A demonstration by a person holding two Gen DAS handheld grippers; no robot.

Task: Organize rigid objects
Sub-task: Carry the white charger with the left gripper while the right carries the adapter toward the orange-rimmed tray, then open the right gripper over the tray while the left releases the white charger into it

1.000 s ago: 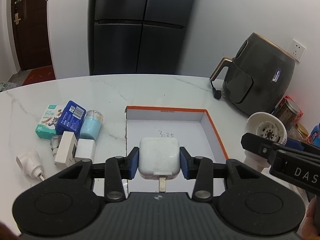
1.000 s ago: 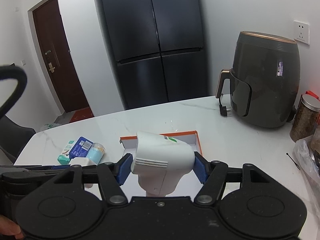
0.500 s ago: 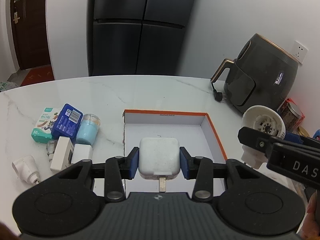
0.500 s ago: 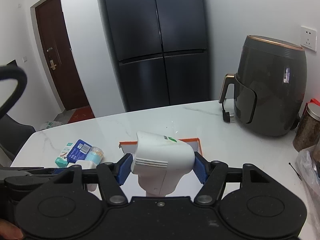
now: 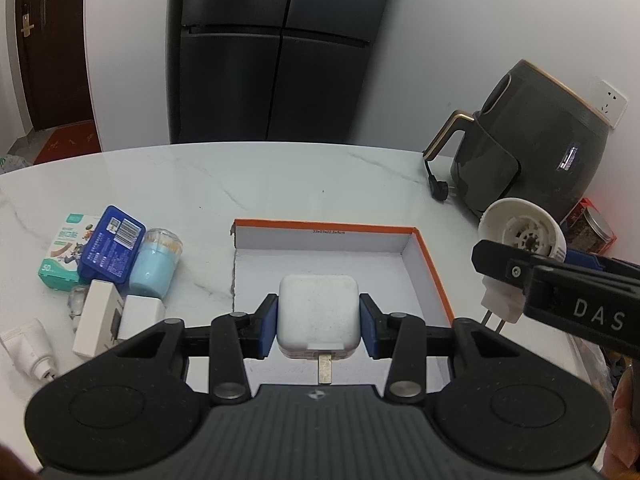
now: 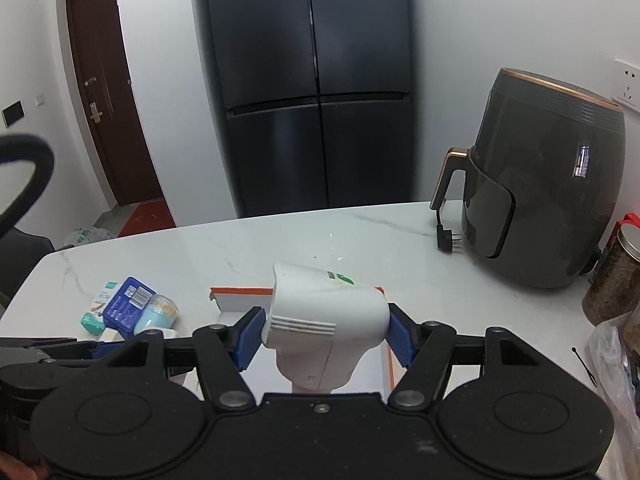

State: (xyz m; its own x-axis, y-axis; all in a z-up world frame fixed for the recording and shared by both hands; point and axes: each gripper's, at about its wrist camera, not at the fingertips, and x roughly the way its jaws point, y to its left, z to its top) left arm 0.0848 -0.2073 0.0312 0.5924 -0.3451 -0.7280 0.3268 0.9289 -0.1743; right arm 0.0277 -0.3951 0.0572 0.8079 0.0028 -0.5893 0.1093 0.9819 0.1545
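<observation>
Both grippers are closed on a load above the orange-rimmed box [image 5: 434,280], which lies open on the white marble table [image 5: 280,176]. In the left wrist view the left gripper [image 5: 319,322] clamps a square white charger [image 5: 318,316] between its blue pads; one metal prong sticks out toward the camera, and the charger covers part of the box floor behind it. In the right wrist view the right gripper [image 6: 326,332] holds a white plug-in device [image 6: 324,312] with a wide round head; its lower end is cut off by the gripper body, and it hides most of the box, so only a piece of the orange rim shows. From the left wrist view the same device appears just right of the box, with its round open face toward the camera and two pins hanging down.

Left of the box lies a tight group: a blue case [image 5: 112,250], a green and white packet [image 5: 60,256] partly under it, a light blue jar [image 5: 154,264], two white adapters [image 5: 116,316], and one more white plug [image 5: 28,348]. Something clear between them is too small to name. Behind the box on the right stands a dark air fryer [image 5: 532,148], and a jar [image 5: 596,228] beside it is half hidden.
</observation>
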